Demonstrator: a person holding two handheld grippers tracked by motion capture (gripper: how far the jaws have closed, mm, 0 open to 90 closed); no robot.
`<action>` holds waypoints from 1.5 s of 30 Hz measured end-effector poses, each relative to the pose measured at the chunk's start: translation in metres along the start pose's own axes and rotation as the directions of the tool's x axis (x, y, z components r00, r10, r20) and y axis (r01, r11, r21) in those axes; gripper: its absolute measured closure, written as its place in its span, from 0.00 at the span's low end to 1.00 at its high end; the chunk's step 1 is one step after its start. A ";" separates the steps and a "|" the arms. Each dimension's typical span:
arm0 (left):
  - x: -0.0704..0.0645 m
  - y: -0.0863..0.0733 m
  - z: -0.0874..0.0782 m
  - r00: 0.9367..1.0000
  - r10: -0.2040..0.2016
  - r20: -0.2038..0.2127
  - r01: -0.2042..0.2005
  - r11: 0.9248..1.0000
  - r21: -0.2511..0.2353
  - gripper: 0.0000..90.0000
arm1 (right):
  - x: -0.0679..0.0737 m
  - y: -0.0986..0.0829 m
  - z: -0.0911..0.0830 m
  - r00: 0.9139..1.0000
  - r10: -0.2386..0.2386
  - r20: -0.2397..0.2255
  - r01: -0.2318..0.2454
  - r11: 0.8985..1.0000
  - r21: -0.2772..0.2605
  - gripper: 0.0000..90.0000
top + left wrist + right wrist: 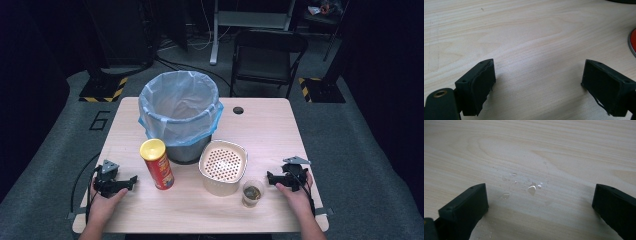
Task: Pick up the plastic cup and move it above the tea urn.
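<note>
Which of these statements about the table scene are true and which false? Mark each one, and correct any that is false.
1. The chip can lies on its side. False: it stands upright, yellow lid on top.
2. The bin is lined with a pale blue bag. True.
3. The left gripper is open, with bare table between its jaws. True.
4. The right gripper grips the small cup. False: it is open, and the cup stands apart from it.
5. The perforated strainer stands beside the cup. True.
</note>
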State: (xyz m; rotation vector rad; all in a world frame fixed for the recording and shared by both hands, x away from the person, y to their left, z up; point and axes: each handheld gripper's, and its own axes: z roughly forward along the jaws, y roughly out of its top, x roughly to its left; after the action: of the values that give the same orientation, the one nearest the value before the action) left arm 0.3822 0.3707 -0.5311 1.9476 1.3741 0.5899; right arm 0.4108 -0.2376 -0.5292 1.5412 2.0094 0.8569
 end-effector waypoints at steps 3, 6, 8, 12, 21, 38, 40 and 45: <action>0.000 0.000 0.000 1.000 0.001 0.001 -0.001 1.000 0.000 0.13 | 0.000 0.000 0.000 1.000 0.000 0.000 0.000 1.000 -0.001 0.00; -0.001 0.000 0.000 1.000 0.017 0.015 -0.017 1.000 -0.002 0.13 | 0.000 0.000 0.000 1.000 0.002 -0.002 -0.002 1.000 -0.002 0.01; -0.001 0.001 -0.001 0.999 0.032 0.022 -0.032 0.999 0.010 0.13 | -0.001 0.000 -0.001 1.000 0.005 -0.003 -0.005 1.000 -0.006 0.02; -0.002 0.001 -0.001 0.999 0.027 0.018 -0.027 1.000 0.011 0.13 | -0.001 -0.001 -0.001 1.000 0.008 -0.002 -0.008 1.000 -0.009 0.03; -0.004 0.000 0.000 1.000 0.008 0.001 -0.008 1.000 0.002 0.13 | 0.000 -0.002 -0.004 1.000 -0.010 -0.013 0.010 0.999 -0.032 0.15; -0.005 0.000 0.000 1.000 -0.002 -0.007 0.002 1.000 0.000 0.13 | -0.002 0.002 -0.008 0.999 -0.035 -0.039 0.034 0.999 -0.021 0.42; -0.005 0.000 0.000 1.000 -0.002 -0.008 0.002 1.000 -0.001 0.13 | -0.003 0.006 -0.011 0.996 -0.050 -0.077 0.050 0.999 0.002 0.52; -0.005 0.000 0.000 1.000 -0.002 -0.008 0.002 1.000 -0.001 0.13 | -0.001 0.029 -0.032 0.977 -0.141 -0.162 0.133 0.989 -0.063 0.62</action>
State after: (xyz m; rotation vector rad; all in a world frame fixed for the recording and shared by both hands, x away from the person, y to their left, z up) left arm 0.3800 0.3664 -0.5311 1.9454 1.3800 0.5972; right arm 0.4087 -0.2401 -0.4862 1.3232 2.1642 1.0026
